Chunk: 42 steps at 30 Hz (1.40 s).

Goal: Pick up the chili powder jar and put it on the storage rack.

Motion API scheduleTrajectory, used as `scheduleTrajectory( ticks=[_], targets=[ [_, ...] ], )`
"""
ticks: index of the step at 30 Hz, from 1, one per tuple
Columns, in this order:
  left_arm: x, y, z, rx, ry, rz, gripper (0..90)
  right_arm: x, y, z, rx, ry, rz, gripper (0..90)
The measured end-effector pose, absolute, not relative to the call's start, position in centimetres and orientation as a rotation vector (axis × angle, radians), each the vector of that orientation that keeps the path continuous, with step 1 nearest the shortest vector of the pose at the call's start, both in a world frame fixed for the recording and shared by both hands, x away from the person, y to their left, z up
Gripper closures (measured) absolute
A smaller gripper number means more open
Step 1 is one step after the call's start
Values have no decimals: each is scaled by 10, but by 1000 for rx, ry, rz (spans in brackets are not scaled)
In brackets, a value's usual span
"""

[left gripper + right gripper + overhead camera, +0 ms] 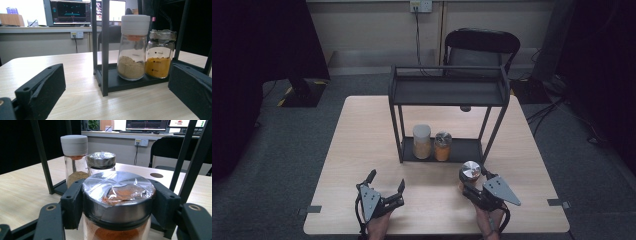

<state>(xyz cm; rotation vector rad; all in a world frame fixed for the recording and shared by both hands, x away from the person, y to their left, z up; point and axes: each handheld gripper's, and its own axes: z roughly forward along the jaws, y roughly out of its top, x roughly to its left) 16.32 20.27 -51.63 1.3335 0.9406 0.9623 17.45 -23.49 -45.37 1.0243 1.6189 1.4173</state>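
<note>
While the right tongs [473,186] clamp a foil-lidded jar [117,202] of red-orange powder just in front of the rack [447,92], at its right front leg, the left tongs [386,184] rest on the bench [362,130] with jaws spread wide and nothing between them, well left of that jar. On the rack's bottom shelf stand a white-capped jar [422,141] and, touching its right side, a yellow jar [442,146].
</note>
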Motion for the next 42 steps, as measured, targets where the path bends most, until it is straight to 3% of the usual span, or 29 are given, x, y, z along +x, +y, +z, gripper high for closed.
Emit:
scheduleTrajectory(
  ticks=[42],
  targets=[
    [163,203,-516,1333,941,962,7,201,-224,-429,1042,1613,1402,351]
  ],
)
